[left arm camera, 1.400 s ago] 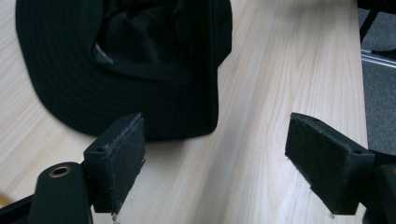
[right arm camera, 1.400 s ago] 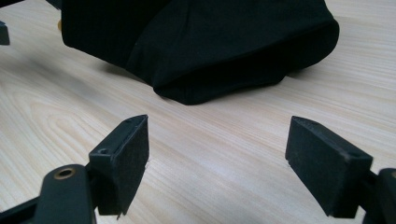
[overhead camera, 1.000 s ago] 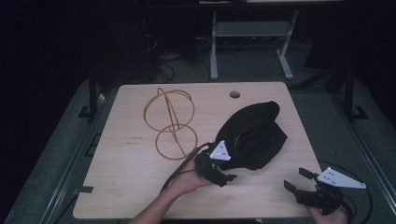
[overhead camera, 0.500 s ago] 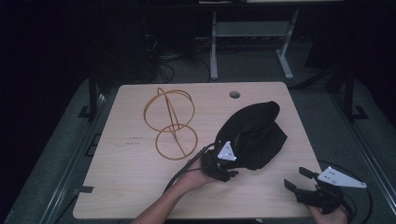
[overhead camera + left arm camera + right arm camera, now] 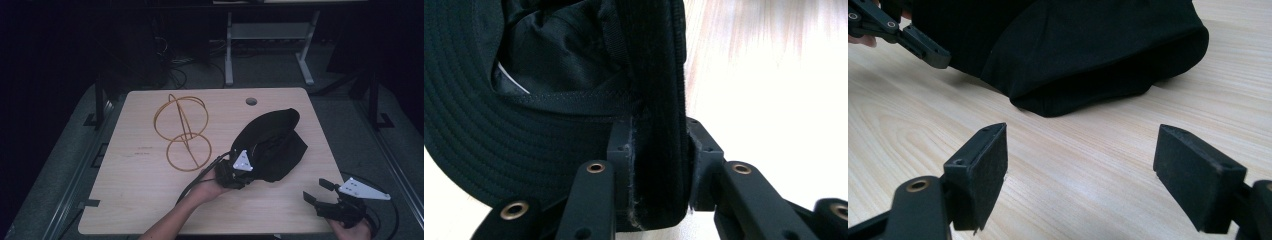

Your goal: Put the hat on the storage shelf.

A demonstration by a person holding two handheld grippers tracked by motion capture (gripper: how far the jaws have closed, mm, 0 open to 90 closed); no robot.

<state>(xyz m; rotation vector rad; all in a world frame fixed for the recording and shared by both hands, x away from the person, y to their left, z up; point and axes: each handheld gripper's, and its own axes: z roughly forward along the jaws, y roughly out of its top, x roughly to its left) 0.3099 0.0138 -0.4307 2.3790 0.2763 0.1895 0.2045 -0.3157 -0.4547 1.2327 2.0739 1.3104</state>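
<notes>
A black hat lies crumpled on the right half of the wooden table. My left gripper sits at the hat's near left edge, shut on a fold of the brim. The stitched brim and dark lining spread to the left in the left gripper view. My right gripper rests open at the table's near right corner, nothing between its pads. It points at the hat, which lies a short way ahead of it.
A frame of yellow wire hoops stands left of the hat, near the table's middle. A round cable hole sits near the far edge. Cables trail from both grippers. Dark floor and a metal stand lie beyond the table.
My left gripper has crept slightly right, closing in on the hat's edge. The right gripper has stayed put at the near right corner.
</notes>
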